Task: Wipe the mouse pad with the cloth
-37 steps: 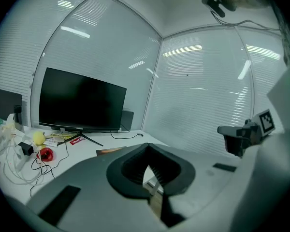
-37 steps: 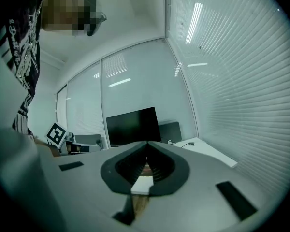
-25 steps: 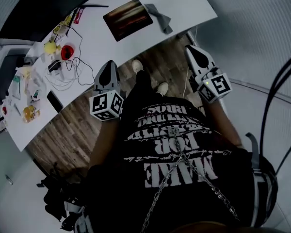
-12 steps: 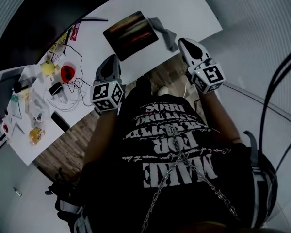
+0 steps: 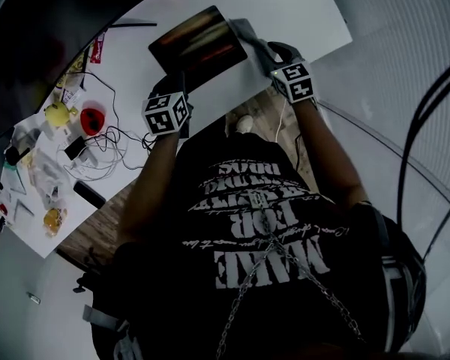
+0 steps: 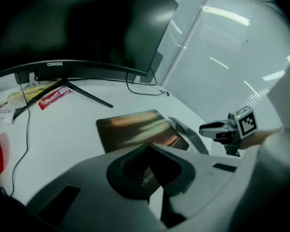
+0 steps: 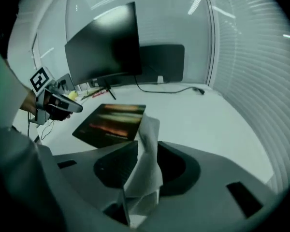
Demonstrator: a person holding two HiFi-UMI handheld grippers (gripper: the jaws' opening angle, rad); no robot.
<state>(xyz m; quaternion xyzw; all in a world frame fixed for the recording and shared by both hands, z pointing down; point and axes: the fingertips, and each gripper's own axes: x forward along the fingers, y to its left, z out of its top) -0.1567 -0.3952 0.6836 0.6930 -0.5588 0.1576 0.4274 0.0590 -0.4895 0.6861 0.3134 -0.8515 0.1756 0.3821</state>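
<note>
The dark mouse pad with orange streaks lies on the white desk. A grey cloth lies rumpled against its right edge. My right gripper is down at the cloth. Its jaws have just been opening, and in the right gripper view the cloth stands as a fold between them. My left gripper hovers at the pad's near left corner, jaws together and empty. In the left gripper view the mouse pad lies just ahead of the left gripper, with the right gripper beside the cloth.
A curved monitor stands on its stand behind the pad. Cables, a red object, a yellow object and small clutter fill the desk's left end. The desk's near edge runs under my arms, with wood floor below.
Both grippers have moved forward and down from in front of the desk edge onto the desk. The right one has reached the cloth, the left one the pad's near edge.
</note>
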